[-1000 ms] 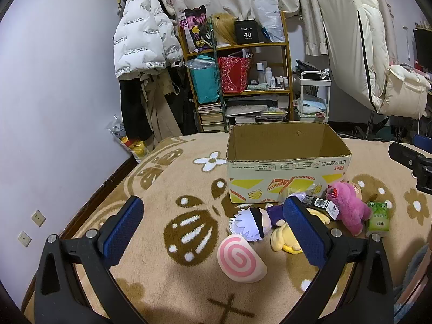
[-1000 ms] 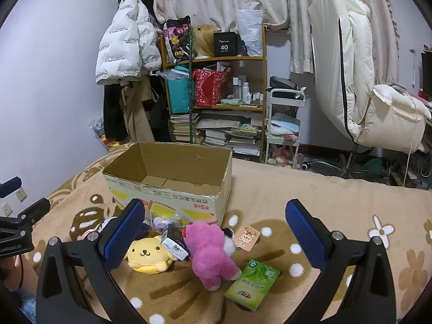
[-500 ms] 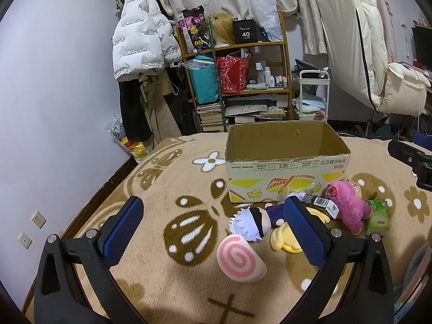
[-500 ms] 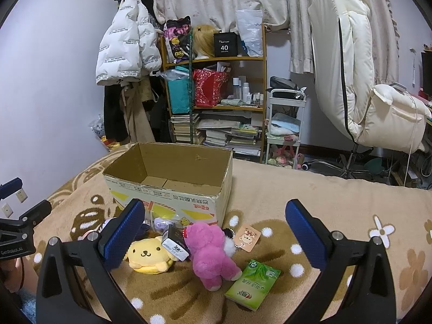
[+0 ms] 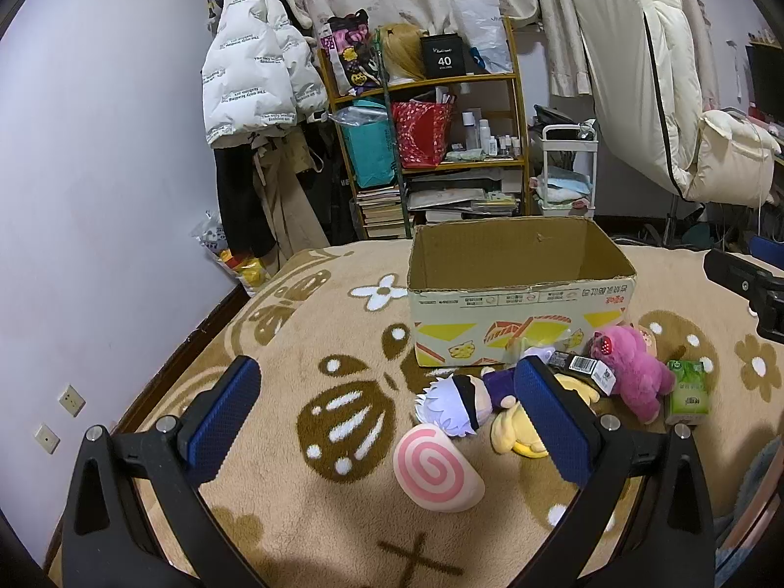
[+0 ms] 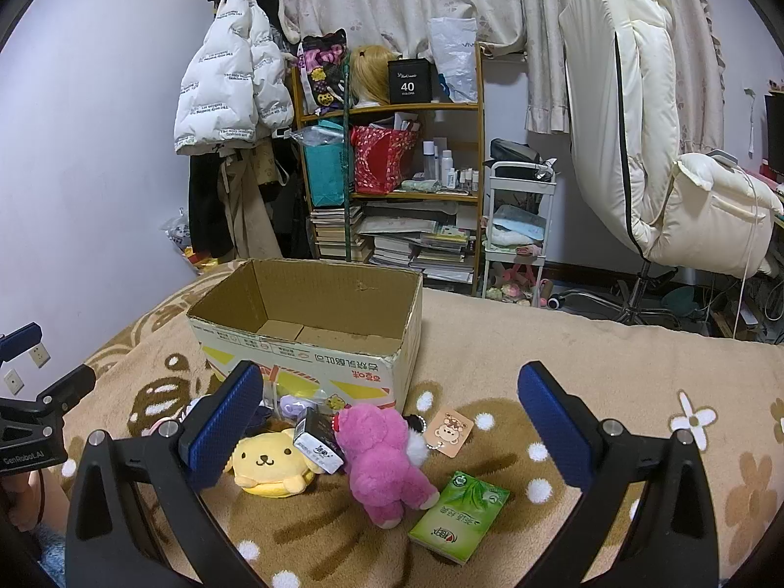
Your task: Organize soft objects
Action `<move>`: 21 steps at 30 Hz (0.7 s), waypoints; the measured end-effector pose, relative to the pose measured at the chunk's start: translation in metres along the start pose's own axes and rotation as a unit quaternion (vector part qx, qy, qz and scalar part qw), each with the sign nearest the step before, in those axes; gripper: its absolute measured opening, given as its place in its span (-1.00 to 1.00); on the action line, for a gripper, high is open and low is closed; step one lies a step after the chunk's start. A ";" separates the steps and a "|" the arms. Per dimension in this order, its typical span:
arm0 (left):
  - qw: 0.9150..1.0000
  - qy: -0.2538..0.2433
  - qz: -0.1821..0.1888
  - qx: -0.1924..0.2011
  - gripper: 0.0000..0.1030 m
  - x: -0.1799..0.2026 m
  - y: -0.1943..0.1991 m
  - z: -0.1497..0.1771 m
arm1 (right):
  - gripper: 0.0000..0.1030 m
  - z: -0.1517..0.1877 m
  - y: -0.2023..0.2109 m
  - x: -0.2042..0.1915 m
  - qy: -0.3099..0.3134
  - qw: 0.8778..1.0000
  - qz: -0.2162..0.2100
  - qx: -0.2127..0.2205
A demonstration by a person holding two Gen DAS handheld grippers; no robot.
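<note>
Your left tool (image 5: 387, 392) hangs with its blue pads spread wide apart, gripping nothing, above the brown patterned blanket (image 5: 304, 529). Your right tool (image 6: 387, 392) is just as wide apart and holds nothing either.

In the left wrist view the open cardboard box (image 5: 519, 323) sits at 12 o'clock from the left tool, upright, with nothing visible inside it. At the foot of its near wall lies the cluster of soft things. The pink-swirl cushion (image 5: 436, 470) lies nearest you, at about 1 o'clock between the pads. Touching its far edge is the white-haired doll (image 5: 455, 404), lying on its side. The yellow dog plush (image 5: 514, 433) lies just beside the doll, partly hidden behind the right-hand pad. Further toward 2 o'clock are the pink bear plush (image 5: 632, 372) and, just beside it, the green tissue pack (image 5: 688, 389).

In the right wrist view the yellow dog plush (image 6: 269, 463) faces you at 10 o'clock, just inside the left-hand pad. A small black box (image 6: 318, 438) leans between it and the pink bear plush (image 6: 387, 460), touching both. The green tissue pack (image 6: 458, 514) lies flat at 6 o'clock from the bear, and a small cartoon tag (image 6: 448, 431) lies near the bear at its 2 o'clock. The cardboard box (image 6: 313, 338) stands behind them all.
</note>
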State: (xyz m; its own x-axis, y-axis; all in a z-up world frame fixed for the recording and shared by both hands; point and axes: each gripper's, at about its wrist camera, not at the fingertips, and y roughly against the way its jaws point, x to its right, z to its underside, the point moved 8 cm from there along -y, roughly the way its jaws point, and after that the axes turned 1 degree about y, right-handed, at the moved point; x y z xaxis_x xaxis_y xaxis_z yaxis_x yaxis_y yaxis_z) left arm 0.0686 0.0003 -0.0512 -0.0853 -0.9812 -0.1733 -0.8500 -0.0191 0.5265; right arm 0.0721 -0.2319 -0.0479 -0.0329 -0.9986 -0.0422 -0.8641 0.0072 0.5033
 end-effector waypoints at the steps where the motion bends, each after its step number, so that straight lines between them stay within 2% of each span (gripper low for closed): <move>1: 1.000 0.000 0.000 0.000 0.99 0.000 0.000 0.000 | 1.00 0.001 -0.001 -0.001 0.000 1.000 0.000 0.000; 21: 1.000 0.010 0.003 -0.007 0.99 -0.003 -0.002 0.002 | 1.00 0.002 -0.003 0.004 -0.001 1.000 -0.002 -0.003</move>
State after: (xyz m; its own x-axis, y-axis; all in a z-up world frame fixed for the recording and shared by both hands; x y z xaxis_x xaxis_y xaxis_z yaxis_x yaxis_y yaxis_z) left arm 0.0695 0.0041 -0.0537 -0.0789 -0.9850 -0.1533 -0.8421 -0.0164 0.5391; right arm 0.0736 -0.2357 -0.0518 -0.0307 -0.9984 -0.0468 -0.8616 0.0027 0.5076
